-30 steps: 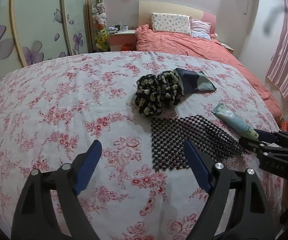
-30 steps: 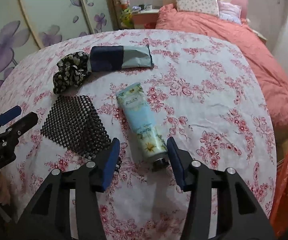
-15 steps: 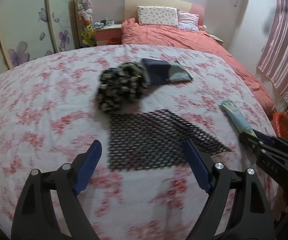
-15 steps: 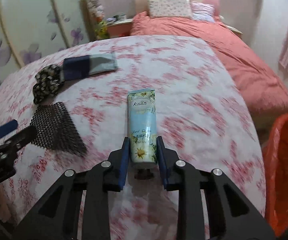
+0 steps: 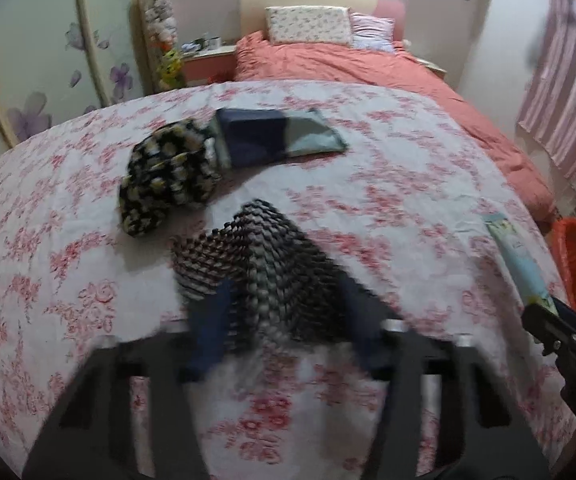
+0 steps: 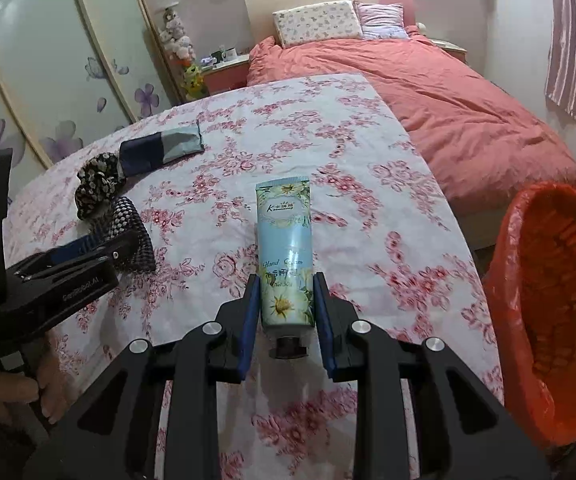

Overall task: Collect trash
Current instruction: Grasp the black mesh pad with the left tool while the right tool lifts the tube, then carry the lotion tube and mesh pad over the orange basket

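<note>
Right wrist view takes in a bedroom; a bed point(image 6: 427, 92) with a coral duvet fills the upper right, and a counter point(image 6: 367, 184) under a pink-flowered cloth spreads across the middle; an orange-lined bin point(image 6: 551, 304) stands at the right edge, with nothing visible inside it, so collecting looks barely begun. Lower centre, the right gripper point(image 6: 286, 300) is clamped narrow on a hand cream tube point(image 6: 286, 240), cap toward the camera. Left wrist view, blurred, shows the left gripper point(image 5: 284, 328) closing with the black mesh mat point(image 5: 264, 272) bunched between its pads. A floral scrunchie point(image 5: 168, 180) and a folded navy and grey pouch point(image 5: 276, 138) lie untouched in the upper middle. Both held pieces must yet reach the bin; the rest waits.
</note>
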Action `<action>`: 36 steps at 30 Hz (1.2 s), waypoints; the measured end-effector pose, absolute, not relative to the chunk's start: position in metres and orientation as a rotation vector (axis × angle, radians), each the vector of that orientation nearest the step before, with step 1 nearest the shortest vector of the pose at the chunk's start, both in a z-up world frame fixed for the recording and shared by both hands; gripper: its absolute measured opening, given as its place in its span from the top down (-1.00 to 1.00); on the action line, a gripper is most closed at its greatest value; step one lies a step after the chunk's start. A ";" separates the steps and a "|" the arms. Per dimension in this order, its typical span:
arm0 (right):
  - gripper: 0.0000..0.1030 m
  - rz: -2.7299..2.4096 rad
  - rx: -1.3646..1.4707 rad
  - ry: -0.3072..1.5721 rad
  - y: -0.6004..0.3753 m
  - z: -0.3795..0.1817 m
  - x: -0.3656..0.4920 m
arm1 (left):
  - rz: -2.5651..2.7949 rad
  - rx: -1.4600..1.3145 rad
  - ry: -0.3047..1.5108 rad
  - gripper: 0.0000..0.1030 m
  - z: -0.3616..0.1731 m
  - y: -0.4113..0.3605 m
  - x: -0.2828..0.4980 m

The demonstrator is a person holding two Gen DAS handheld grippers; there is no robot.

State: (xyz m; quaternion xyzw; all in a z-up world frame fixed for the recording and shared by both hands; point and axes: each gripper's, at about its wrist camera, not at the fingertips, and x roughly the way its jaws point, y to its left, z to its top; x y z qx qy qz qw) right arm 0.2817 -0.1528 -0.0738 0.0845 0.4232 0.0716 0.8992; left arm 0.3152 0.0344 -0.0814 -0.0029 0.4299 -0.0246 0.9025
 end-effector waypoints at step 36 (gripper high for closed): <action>0.48 -0.202 0.302 0.442 -0.275 0.006 0.166 | -0.538 -0.025 0.635 0.86 0.039 -0.119 0.214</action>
